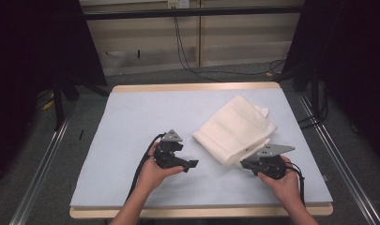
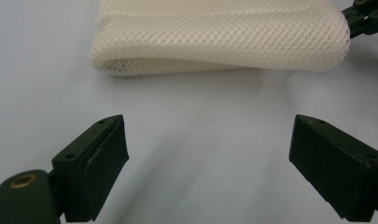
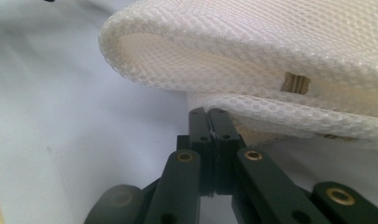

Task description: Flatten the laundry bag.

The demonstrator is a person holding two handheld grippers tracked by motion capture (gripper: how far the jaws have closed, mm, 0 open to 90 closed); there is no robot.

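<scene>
Lying right of centre on the tabletop [image 1: 131, 122], one folded white mesh cloth [image 1: 234, 129] was unobstructed. Two tools: left hand-held gripper [image 1: 193, 163] gaped beside it; right hand-held gripper [image 1: 244, 162] pinched its near edge.

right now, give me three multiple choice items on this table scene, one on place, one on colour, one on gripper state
1. Where does the folded mesh cloth lie on the table?
A. right half
B. left half
C. off the table

2. What colour is the cloth?
A. blue
B. white
C. black

3. How are the left gripper's fingers?
A. shut on the cloth
B. shut, holding nothing
C. open, short of the cloth

Key: 1 A, the high view shows it right of centre. 2 B, cream-white mesh. 3 C, bare table shows between them.
</scene>
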